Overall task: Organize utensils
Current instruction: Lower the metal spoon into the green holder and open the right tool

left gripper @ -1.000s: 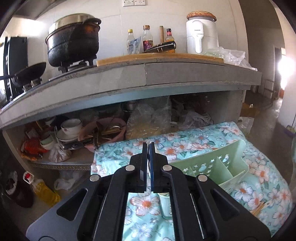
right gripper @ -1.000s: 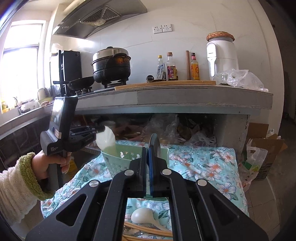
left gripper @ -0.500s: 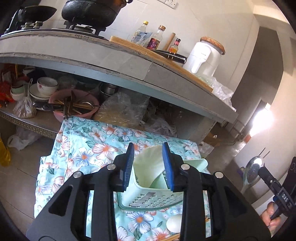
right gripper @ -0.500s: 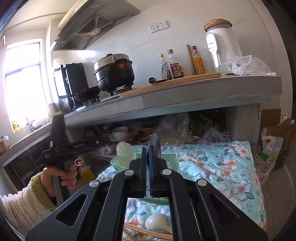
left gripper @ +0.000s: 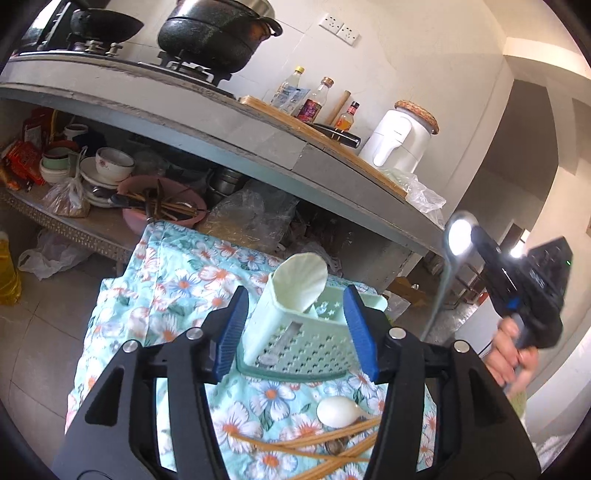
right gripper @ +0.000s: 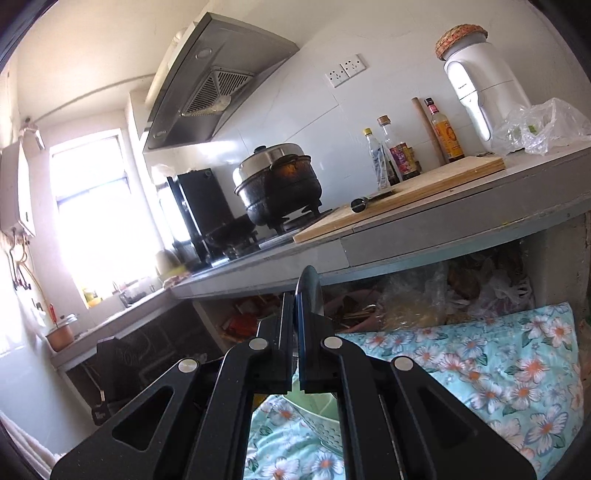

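Caddy (left gripper: 295,332) of pale green plastic at frame centre, holding a white ladle (left gripper: 301,280), sits between the wide-open left claw (left gripper: 301,330), while the right claw (right gripper: 297,332) pinches a metal spoon (left gripper: 448,266) whose long, loosely swinging handle could miss the compartment.

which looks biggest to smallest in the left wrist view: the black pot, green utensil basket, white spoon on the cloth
1. Green utensil basket, though it sits nearest the camera, so its lead over the pot is unsure.
2. Black pot.
3. White spoon.
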The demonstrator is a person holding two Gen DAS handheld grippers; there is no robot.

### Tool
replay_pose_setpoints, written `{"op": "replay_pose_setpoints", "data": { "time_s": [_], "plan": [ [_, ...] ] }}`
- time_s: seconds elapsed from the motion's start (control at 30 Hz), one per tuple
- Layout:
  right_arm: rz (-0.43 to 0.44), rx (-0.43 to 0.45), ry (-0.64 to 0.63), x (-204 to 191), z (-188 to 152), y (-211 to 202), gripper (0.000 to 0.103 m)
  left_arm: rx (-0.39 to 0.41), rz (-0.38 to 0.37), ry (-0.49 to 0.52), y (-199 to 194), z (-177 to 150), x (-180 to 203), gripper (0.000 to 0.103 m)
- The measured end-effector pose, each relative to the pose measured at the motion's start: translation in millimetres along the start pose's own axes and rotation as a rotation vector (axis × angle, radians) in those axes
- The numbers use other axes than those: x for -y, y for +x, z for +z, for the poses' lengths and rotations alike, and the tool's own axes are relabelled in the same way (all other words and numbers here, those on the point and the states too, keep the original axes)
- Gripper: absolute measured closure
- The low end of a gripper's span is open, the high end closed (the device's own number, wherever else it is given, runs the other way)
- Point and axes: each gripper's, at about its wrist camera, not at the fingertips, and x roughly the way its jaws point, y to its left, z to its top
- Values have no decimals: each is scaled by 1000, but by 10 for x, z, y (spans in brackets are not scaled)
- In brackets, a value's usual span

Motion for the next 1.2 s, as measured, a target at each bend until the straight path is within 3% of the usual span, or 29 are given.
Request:
{"op": "replay_pose_setpoints", "data": {
  "time_s": [0.2,0.57,1.03,1.2],
  "plan": [
    [87,4,107,314,-11,362,101,-13,57,-43,-252,-254,-182,52],
    [93,-27,267,1015,-392,798,101,-23,159,-126,-542,-495,-522,52],
    [64,-38,209,904,-474,361,100,-49,147,-111,-411,-517,-460,52],
    [31,-26,168,769,-414,73,99,-66,149,-95,-346,-530,-402,44]
  ]
}}
